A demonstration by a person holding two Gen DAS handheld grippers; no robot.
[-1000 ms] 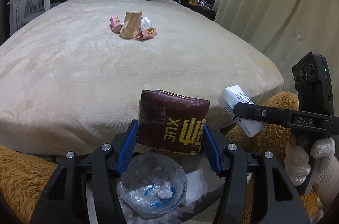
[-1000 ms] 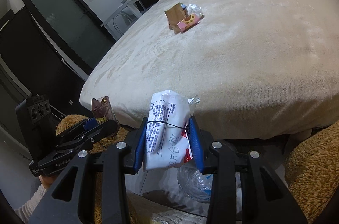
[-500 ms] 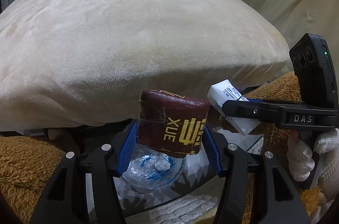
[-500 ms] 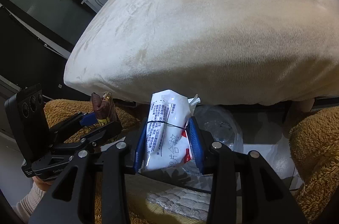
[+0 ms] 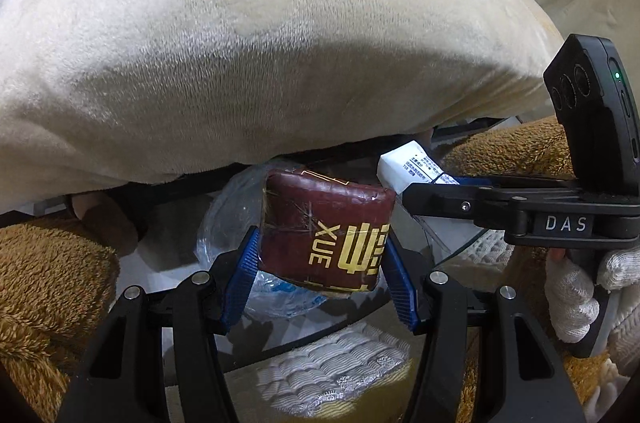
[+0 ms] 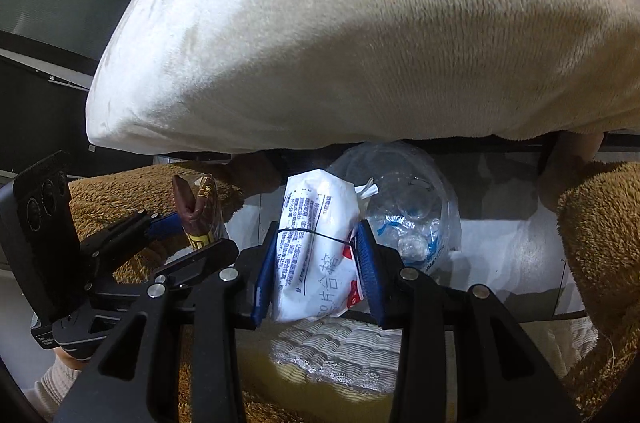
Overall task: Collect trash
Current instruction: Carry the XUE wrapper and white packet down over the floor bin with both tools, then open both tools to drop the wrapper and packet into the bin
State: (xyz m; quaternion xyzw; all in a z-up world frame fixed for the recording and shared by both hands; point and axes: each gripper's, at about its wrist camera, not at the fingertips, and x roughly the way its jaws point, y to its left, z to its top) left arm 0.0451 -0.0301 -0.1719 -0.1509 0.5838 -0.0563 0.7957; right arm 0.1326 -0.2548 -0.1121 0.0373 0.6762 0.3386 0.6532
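My left gripper [image 5: 320, 255] is shut on a dark red packet with yellow lettering [image 5: 324, 227]; the packet also shows edge-on in the right wrist view [image 6: 198, 207]. My right gripper [image 6: 316, 263] is shut on a white printed packet [image 6: 316, 243], which also shows in the left wrist view [image 5: 412, 169]. Both hang over a clear plastic bin bag [image 6: 408, 199] on the floor below the bed edge; some scraps lie inside it. The bag also shows behind the red packet in the left wrist view [image 5: 228, 215].
The cream blanket of the bed [image 5: 260, 43] overhangs just beyond both grippers. Brown fluffy fabric [image 5: 48, 283] lies on both sides, also at the right in the right wrist view [image 6: 600, 243]. A white quilted mat [image 6: 336, 351] lies below.
Both grippers have tilted down and moved lower with their packets, from looking across the bed top to looking at the bin bag under the bed edge. The trash pile on the bed has left view.
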